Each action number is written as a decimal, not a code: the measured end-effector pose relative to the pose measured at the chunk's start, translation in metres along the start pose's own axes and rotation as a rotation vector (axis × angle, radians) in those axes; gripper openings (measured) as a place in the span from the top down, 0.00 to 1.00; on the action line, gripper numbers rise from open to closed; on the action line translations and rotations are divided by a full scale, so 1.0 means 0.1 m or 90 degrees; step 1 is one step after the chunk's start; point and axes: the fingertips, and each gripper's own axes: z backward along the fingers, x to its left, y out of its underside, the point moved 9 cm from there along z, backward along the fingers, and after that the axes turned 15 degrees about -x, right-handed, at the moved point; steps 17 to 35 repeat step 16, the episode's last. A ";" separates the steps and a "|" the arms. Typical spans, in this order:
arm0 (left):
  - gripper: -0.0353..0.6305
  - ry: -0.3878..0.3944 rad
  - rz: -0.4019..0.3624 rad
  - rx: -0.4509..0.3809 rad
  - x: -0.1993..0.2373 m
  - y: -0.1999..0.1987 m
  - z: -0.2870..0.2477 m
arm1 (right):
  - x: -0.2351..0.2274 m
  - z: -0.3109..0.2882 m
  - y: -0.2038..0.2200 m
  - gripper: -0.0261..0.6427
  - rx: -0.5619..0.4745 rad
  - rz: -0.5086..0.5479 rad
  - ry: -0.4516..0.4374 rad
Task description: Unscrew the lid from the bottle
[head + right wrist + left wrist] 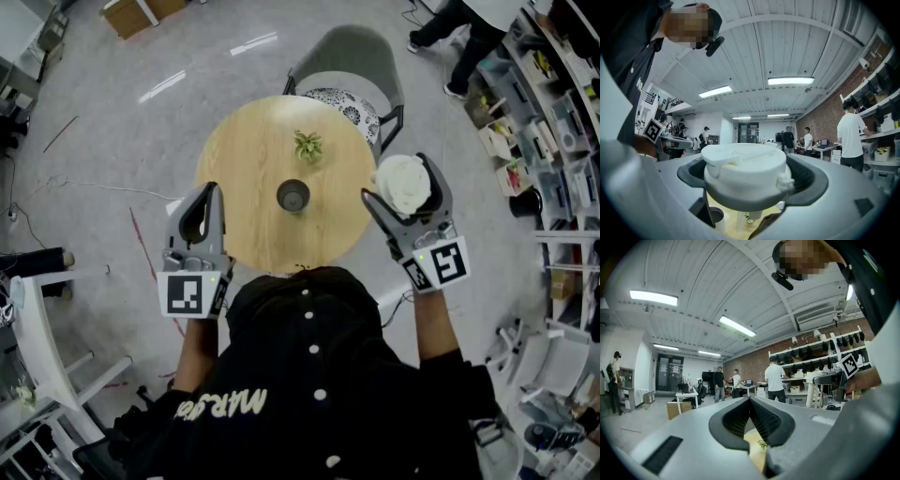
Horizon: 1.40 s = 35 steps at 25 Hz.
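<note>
A dark open-topped bottle (293,196) stands upright near the middle of the round wooden table (244,178). Its white lid (403,185) is off the bottle and held beyond the table's right edge, with my right gripper (395,176) shut on it. In the right gripper view the lid (745,173) fills the space between the jaws, and the bottle's rim (715,216) shows below it. My left gripper (208,192) hovers at the table's left edge. Its jaws meet with nothing between them (750,401).
A small green plant (307,145) sits on the table behind the bottle. A grey chair (352,56) with a patterned cushion stands at the far side. Shelving racks (553,112) line the right, and people stand by distant desks (776,380).
</note>
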 end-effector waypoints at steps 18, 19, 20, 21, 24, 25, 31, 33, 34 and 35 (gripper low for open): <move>0.94 -0.001 0.001 0.008 0.02 0.01 0.00 | -0.02 -0.03 -0.01 0.24 -0.002 -0.002 0.000; 0.94 -0.001 0.001 0.008 0.02 0.01 0.00 | -0.02 -0.03 -0.01 0.24 -0.002 -0.002 0.000; 0.94 -0.001 0.001 0.008 0.02 0.01 0.00 | -0.02 -0.03 -0.01 0.24 -0.002 -0.002 0.000; 0.94 -0.001 0.001 0.008 0.02 0.01 0.00 | -0.02 -0.03 -0.01 0.24 -0.002 -0.002 0.000; 0.94 -0.001 0.001 0.008 0.02 0.01 0.00 | -0.02 -0.03 -0.01 0.24 -0.002 -0.002 0.000; 0.94 -0.001 0.001 0.008 0.02 0.01 0.00 | -0.02 -0.03 -0.01 0.24 -0.002 -0.002 0.000; 0.94 -0.001 0.001 0.008 0.02 0.01 0.00 | -0.02 -0.03 -0.01 0.24 -0.002 -0.002 0.000; 0.94 -0.001 0.001 0.008 0.02 0.01 0.00 | -0.02 -0.03 -0.01 0.24 -0.002 -0.002 0.000; 0.94 -0.001 0.001 0.008 0.02 0.01 0.00 | -0.02 -0.03 -0.01 0.24 -0.002 -0.002 0.000; 0.94 -0.001 0.001 0.008 0.02 0.01 0.00 | -0.02 -0.03 -0.01 0.24 -0.002 -0.002 0.000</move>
